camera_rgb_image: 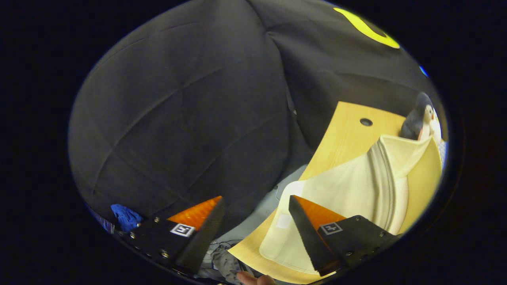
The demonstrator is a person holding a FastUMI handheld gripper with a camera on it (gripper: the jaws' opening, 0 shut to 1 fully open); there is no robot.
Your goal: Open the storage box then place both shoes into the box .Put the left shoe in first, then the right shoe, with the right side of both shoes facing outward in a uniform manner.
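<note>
a: gripper view. the gripper [255, 206] hangs tilted, fingers spread wide apart, nothing between them. released, then.

b: what lies ahead of it?

a: mostly the booth's black cloth wall [178, 111]. off beyond the right finger sits a pale wooden table [348, 130] with a small round hole [366, 122] in its top. on the table lies the storage box [348, 186], cream fabric, a zipper band [382, 178] running along it. its lid flap looks partly lifted at the far end, but i cannot tell for certain that it is open.

b: shoes?

a: a dark shape with a pale part at the far end of the box [416, 118], maybe a shoe. too small and warped to say which, or how it faces.

b: anything else?

a: a blue crumpled thing [126, 217] low beside the left finger, a grey heap [225, 261] below the table edge, and a fingertip of a person [253, 279] at the very bottom.

b: handling?

a: judgement only: the box looks soft and light, fabric walls that will sag and slide if pushed. the flap is thin and floppy; take it near its free edge by the zipper band, pinch it flat, lift slowly so the box does not drag along. the smooth tabletop may let it slip. the right finger is nearest the box's near corner; the gripper needs swinging toward the table first.
</note>
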